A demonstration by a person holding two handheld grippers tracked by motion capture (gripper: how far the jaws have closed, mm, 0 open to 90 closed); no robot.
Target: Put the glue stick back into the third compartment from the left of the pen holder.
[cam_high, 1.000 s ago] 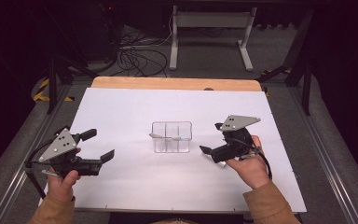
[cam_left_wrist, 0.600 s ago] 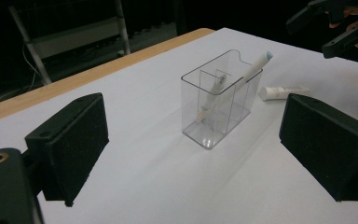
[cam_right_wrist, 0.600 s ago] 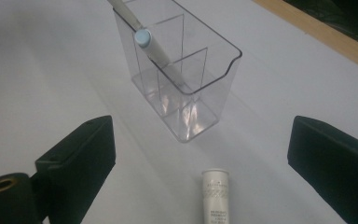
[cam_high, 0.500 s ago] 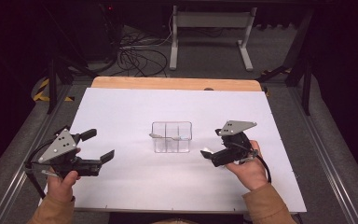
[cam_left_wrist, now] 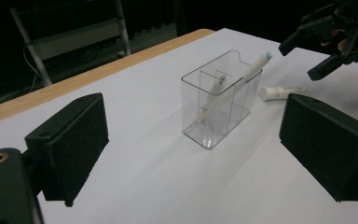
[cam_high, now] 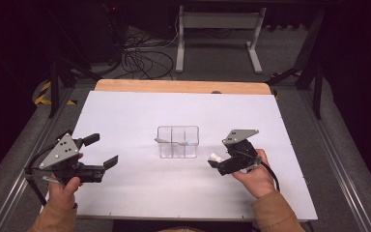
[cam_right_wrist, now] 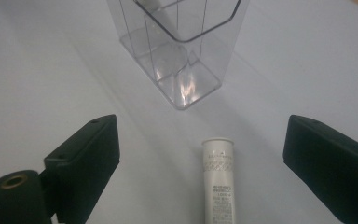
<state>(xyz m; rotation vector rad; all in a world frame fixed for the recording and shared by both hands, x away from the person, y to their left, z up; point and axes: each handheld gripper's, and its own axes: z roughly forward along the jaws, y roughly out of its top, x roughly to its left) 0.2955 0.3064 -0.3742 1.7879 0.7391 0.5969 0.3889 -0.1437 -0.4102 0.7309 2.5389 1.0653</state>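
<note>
A clear plastic organizer [cam_high: 177,141] with several compartments stands mid-table. In the left gripper view a white pen [cam_left_wrist: 256,65] leans out of the organizer [cam_left_wrist: 221,105], and a second white stick [cam_left_wrist: 212,95] stands inside. A white tube [cam_high: 216,157] lies on the table just right of it. My right gripper [cam_high: 216,162] hangs low over the tube, open; its jaws have just closed in a little, and the tube [cam_right_wrist: 218,182] lies between them untouched. The organizer [cam_right_wrist: 177,51] stands just beyond. My left gripper [cam_high: 103,151] is open and holds nothing at the table's left.
The white tabletop [cam_high: 125,111] ends in a wooden strip [cam_high: 183,86] at the far side. Past it a metal stand [cam_high: 217,34] and cables [cam_high: 140,58] are on the dark floor. The left gripper view shows the right gripper [cam_left_wrist: 307,58] above the tube [cam_left_wrist: 279,92].
My right gripper has sunk toward the table, down over the white tube. The left gripper has stayed where it was.
</note>
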